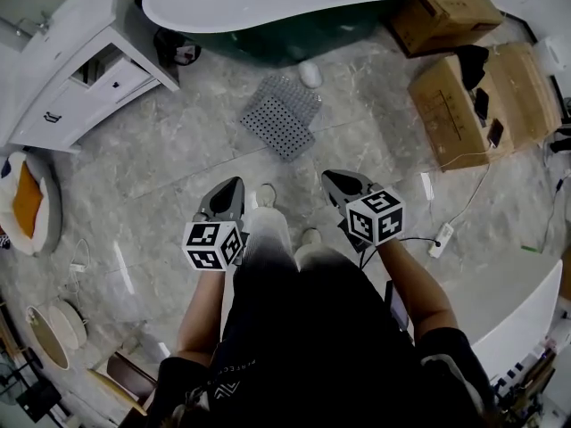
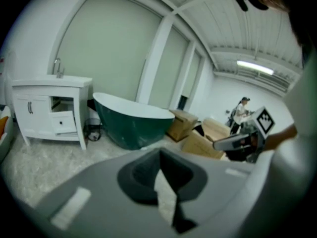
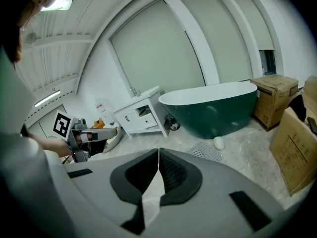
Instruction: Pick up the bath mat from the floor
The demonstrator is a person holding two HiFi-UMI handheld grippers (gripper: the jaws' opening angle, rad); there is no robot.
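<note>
Jaws of the left gripper (image 1: pixel 234 184) pressed together tip to tip, clamping nothing. Same for the right gripper (image 1: pixel 332 176): shut and empty. Both held level above the floor (image 1: pixel 178 176), side by side but apart, pointing away from the body toward the tub. Below and between them, two light shoes (image 1: pixel 266 194) planted on grey marbled tiles.

Out to the right, close by, white power strip (image 1: pixel 440 239) with its cable trailing across the floor. Out at the left edge, round pale cushion (image 1: pixel 31 199) with an orange centre.

Ahead of the shoes and well apart from both tools: bath mat (image 1: pixel 281 114), grey, dotted all over with holes, lying skewed like a diamond, touched by nothing. Seems doubled over on itself at the far end, though hard to be sure from above. Just beside its far corner, small white rounded object (image 1: pixel 310 74) at the foot of the tub.

Beyond that, dark green tub (image 1: pixel 268 34) with a white rim, stretching along the far edge of the floor. Left of it, white vanity cabinet (image 1: pixel 85 69) with one open compartment. Right of it, opened cardboard boxes (image 1: pixel 473 105) along the right edge, plus a closed box (image 1: pixel 446 7) toward the far right corner.

Farthest off, seen only in the left gripper view, a person (image 2: pixel 241 114) standing behind the boxes.
</note>
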